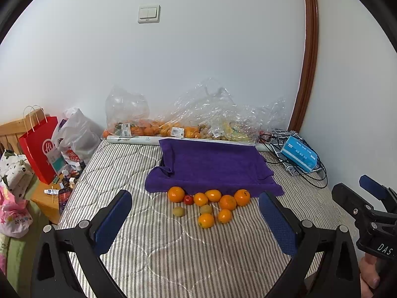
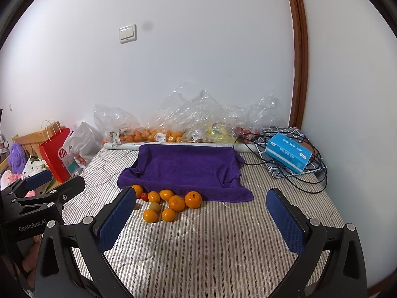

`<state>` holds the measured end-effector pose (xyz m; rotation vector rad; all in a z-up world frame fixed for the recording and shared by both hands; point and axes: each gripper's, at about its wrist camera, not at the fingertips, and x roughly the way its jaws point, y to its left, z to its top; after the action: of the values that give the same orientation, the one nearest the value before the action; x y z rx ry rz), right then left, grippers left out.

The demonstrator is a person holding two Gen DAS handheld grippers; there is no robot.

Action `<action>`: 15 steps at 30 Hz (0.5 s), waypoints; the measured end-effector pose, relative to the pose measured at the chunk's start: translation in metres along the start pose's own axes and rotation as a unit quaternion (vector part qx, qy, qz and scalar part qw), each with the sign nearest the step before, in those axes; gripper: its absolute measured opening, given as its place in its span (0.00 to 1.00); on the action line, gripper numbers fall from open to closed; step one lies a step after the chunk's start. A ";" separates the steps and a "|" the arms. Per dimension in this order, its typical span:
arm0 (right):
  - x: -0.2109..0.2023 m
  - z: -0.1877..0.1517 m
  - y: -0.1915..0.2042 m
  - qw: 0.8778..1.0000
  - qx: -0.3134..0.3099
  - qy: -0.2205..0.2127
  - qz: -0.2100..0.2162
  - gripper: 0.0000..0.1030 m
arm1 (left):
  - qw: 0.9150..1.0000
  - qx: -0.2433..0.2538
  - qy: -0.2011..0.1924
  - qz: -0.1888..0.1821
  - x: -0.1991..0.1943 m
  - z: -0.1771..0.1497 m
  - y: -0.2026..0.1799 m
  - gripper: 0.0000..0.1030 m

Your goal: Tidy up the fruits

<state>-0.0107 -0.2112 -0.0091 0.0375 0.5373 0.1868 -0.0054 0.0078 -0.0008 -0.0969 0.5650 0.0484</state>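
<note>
a striped mattress [image 1: 173,260] fills the near ground and runs to the far white wall [image 1: 198,49]; along that far edge lie crumpled clear plastic bags [image 1: 198,114] holding more oranges; in front of them a purple towel [image 1: 213,166] is draped over something tray-like, its shape hidden under the cloth; to the far right sits a blue tissue box [image 1: 299,155] among black cables; to the far left stands a red paper bag [image 1: 41,149].

the loose fruit [image 1: 208,204] lies in a small cluster on the mattress just at the near edge of the towel; it is mostly oranges, with one small red fruit [image 1: 188,199] and two dull green ones, one of them [image 1: 178,211] at the near left; they are round, so no long axis matters.

the left gripper [image 1: 196,221] hangs above the mattress with its blue pads spread wide and nothing between them; the cluster sits straight ahead of it, almost centred between the fingers; the right gripper [image 2: 202,221] is likewise spread wide and empty, but the fruit lies ahead and to its left, partly behind its left pad; so the left one looks better lined up for the first pick, probably the nearest orange [image 1: 206,220].
</note>
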 end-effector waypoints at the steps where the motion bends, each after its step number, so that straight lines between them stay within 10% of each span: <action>1: 0.000 0.000 0.000 1.000 0.000 0.000 0.001 1.00 | 1.000 0.000 0.000 0.000 0.000 0.000 0.000 1.00; 15: -0.002 0.002 0.001 1.000 -0.001 -0.001 0.003 1.00 | 1.000 0.000 -0.001 -0.001 -0.001 0.001 -0.001 1.00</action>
<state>-0.0113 -0.2104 -0.0059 0.0380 0.5360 0.1920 -0.0053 0.0074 0.0009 -0.0970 0.5629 0.0460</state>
